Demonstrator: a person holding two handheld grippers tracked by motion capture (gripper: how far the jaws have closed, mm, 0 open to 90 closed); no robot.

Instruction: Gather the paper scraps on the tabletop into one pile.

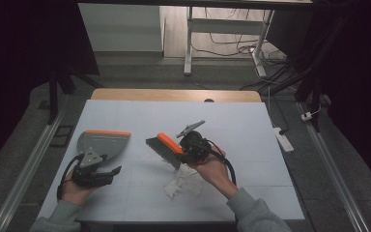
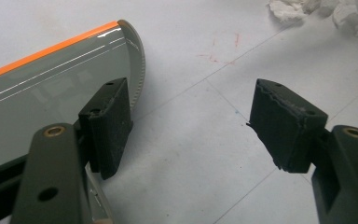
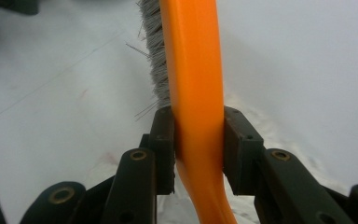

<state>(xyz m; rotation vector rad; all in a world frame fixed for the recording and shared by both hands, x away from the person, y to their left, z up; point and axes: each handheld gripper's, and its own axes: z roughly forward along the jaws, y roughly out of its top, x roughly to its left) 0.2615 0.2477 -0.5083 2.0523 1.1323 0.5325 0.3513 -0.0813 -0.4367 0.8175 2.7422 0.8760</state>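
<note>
On the white table [image 1: 251, 145], the right gripper [image 1: 186, 151] squeezes the orange brush [image 1: 166, 147], crumpled paper [image 1: 178, 186] lies just below it, and the dustpan [image 1: 101, 142] waits beside the wide-open left gripper [image 1: 107, 172].

Readable text: none that I can make out on anything near my claws.
Dustpan [image 2: 51, 88] by my left claw's jaw: grey with an orange edge, no lettering or brand legible on the face I see.
Brush [image 3: 193, 93] between my right claw's jaws: plain orange handle and grey bristles, no label or number showing.
Table sheet [image 2: 205, 140] under my left claw: thin ruled lines and a few faint red marks ahead of the jaws, none of which form a letter or digit.
Crumpled paper [image 1: 178, 186] just below my right claw: white, no print to be read.
</note>
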